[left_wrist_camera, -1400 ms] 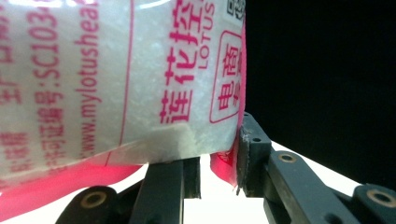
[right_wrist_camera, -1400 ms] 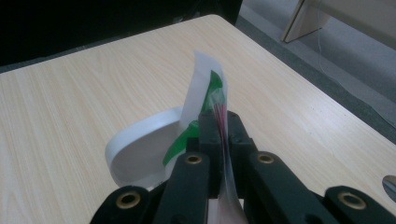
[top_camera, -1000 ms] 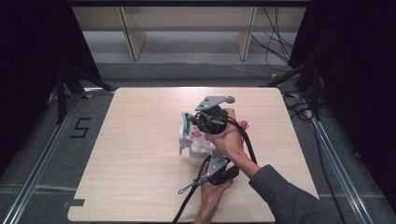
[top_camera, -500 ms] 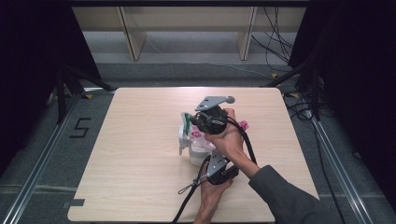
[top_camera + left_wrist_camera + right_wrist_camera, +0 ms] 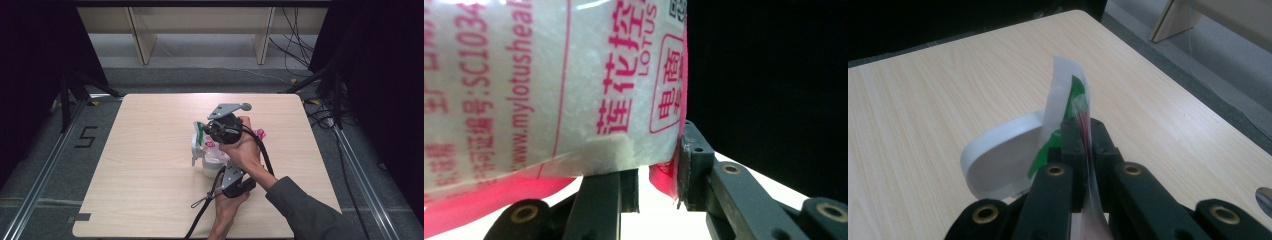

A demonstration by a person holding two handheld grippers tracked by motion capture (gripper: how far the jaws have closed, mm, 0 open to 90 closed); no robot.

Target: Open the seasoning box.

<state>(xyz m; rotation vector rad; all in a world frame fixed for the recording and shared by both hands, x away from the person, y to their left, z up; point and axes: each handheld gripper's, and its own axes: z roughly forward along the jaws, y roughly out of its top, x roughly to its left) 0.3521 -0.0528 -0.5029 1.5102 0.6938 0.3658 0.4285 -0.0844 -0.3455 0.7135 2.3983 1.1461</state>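
Pinching bag (image 5: pixel 549 85) edge | right tongs (image 5: pixel 1082 125) clamped | left tongs (image 5: pixel 659 165) gripping bag

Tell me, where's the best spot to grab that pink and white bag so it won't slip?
Grab the bag by its flat sealed edge, coming in edge-on so one jaw lands on each face. The film is thin there, while the filled middle bulges and would probably squash or slide. The right gripper pinches that strip this way; the left gripper takes a corner.
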